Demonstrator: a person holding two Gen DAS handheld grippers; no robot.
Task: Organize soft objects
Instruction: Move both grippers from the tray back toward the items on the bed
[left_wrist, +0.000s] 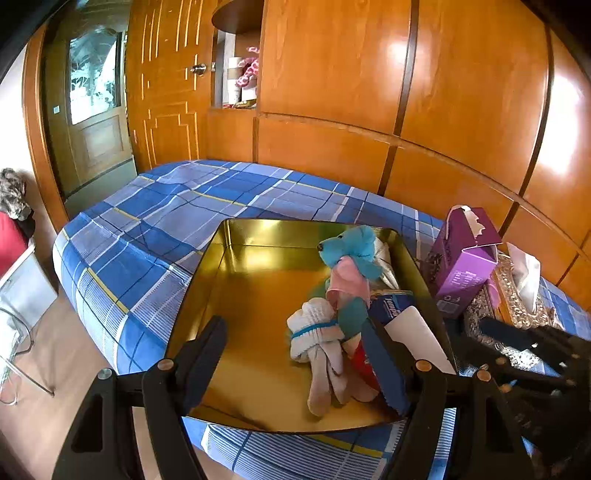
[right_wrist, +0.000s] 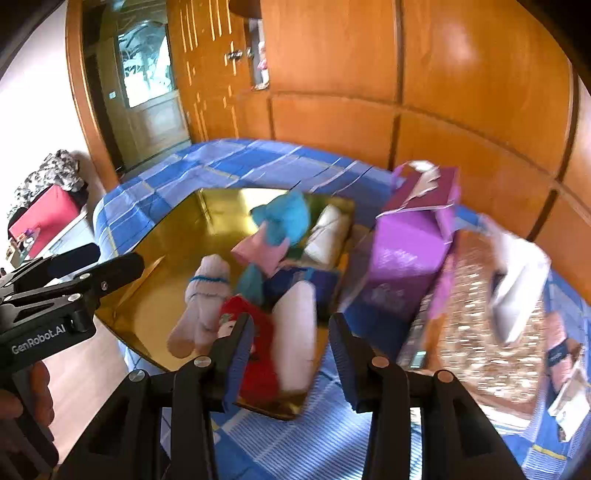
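A shiny gold tray (left_wrist: 258, 269) lies on the blue plaid bed. In it lie a blue plush toy in a pink shirt (left_wrist: 351, 258), a white sock bundle tied with a blue band (left_wrist: 321, 343), a blue tissue pack (left_wrist: 391, 306) and a red item (right_wrist: 258, 354). My left gripper (left_wrist: 295, 362) is open and empty, hovering over the tray's near edge beside the socks. My right gripper (right_wrist: 291, 343) is open and empty above the tray's near right corner. The tray (right_wrist: 177, 236), plush (right_wrist: 288, 218) and socks (right_wrist: 203, 306) show blurred in the right wrist view.
A torn purple carton (left_wrist: 461, 266) and an ornate tissue box (left_wrist: 517, 291) stand right of the tray. The bed (left_wrist: 155, 229) stretches left and back to wooden wardrobe panels. A red box and a chair stand on the floor at left.
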